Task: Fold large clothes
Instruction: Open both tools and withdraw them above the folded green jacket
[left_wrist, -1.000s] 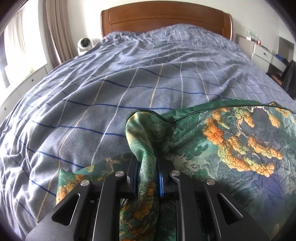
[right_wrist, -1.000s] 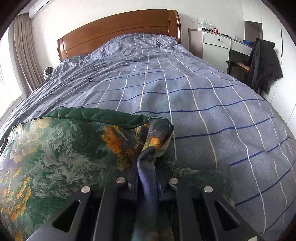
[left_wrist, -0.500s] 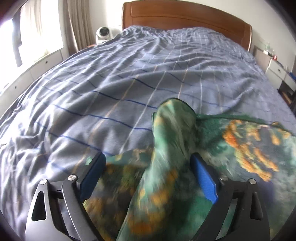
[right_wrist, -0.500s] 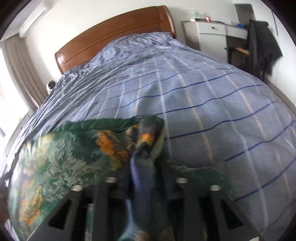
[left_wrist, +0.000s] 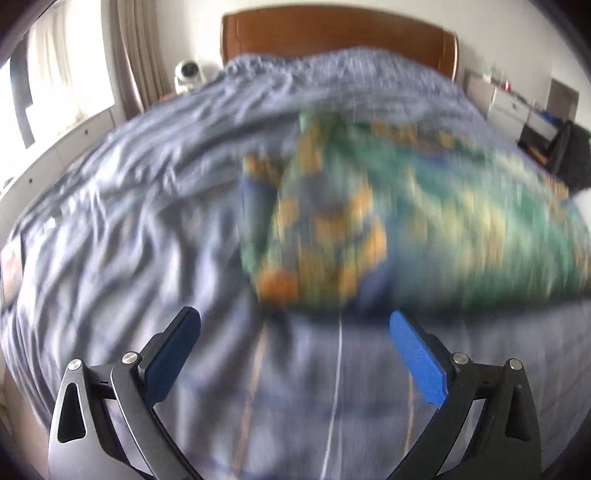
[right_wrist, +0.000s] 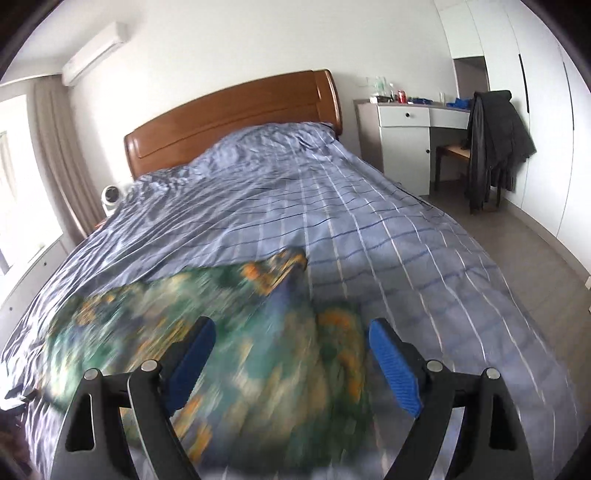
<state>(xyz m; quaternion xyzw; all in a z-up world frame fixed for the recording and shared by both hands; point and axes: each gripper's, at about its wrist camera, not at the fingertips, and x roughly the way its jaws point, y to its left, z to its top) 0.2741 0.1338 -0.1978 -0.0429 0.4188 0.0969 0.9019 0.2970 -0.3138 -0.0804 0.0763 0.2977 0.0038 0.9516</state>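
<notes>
Garment (left_wrist: 424, 221) observed lying loose on bed (right_wrist: 369, 229); left gripper (left_wrist: 295, 325) and right gripper (right_wrist: 291, 332) both spread wide, nothing grasped

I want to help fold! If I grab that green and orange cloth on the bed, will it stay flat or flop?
Probably flop: the green and orange cloth drapes in soft folds over the bedcover. It looks thin, so likely light. It may also slide a little, though blur hides its texture.
</notes>
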